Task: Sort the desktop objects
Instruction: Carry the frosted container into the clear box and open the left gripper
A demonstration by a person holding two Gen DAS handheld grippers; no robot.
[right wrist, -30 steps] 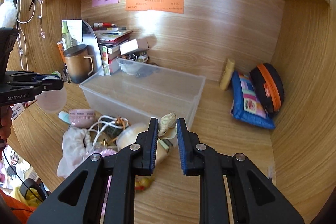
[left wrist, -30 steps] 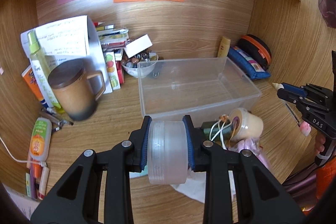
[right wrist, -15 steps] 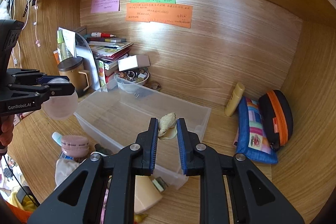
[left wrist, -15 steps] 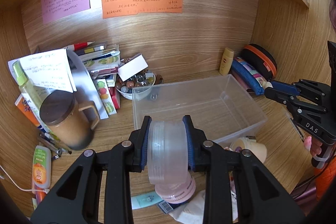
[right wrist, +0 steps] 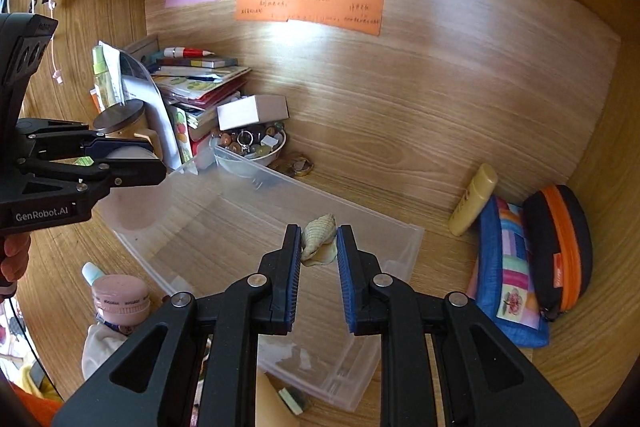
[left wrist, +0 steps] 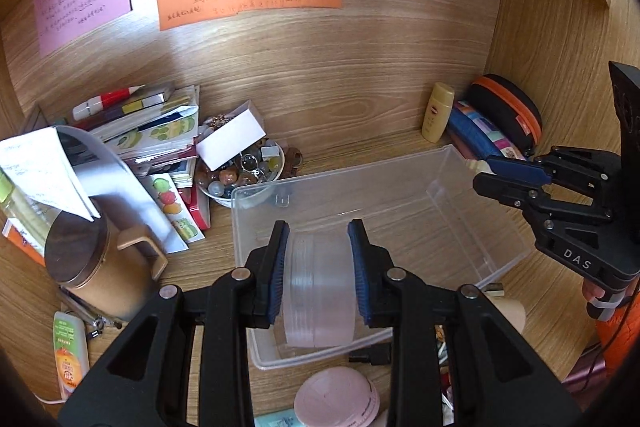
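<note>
A clear plastic bin (left wrist: 400, 211) stands open on the wooden desk; it also shows in the right wrist view (right wrist: 248, 227). My left gripper (left wrist: 320, 267) is shut on a frosted clear round jar (left wrist: 318, 291) and holds it above the bin's near left corner. My right gripper (right wrist: 319, 251) is shut on a beige seashell (right wrist: 318, 239) and holds it above the bin's right part. The right gripper shows in the left wrist view (left wrist: 516, 175) over the bin's right edge. The left gripper shows in the right wrist view (right wrist: 120, 167) at the left.
A brown lidded mug (left wrist: 92, 267), stacked books (left wrist: 152, 131) and a bowl of beads (left wrist: 244, 175) stand left of the bin. A yellow tube (right wrist: 474, 199), blue pouch (right wrist: 508, 267) and black-orange case (right wrist: 560, 243) lie at right. A pink jar (right wrist: 120, 299) and other clutter lie in front.
Both grippers have lifted and moved forward with their objects, from over the clutter in front to above the bin.
</note>
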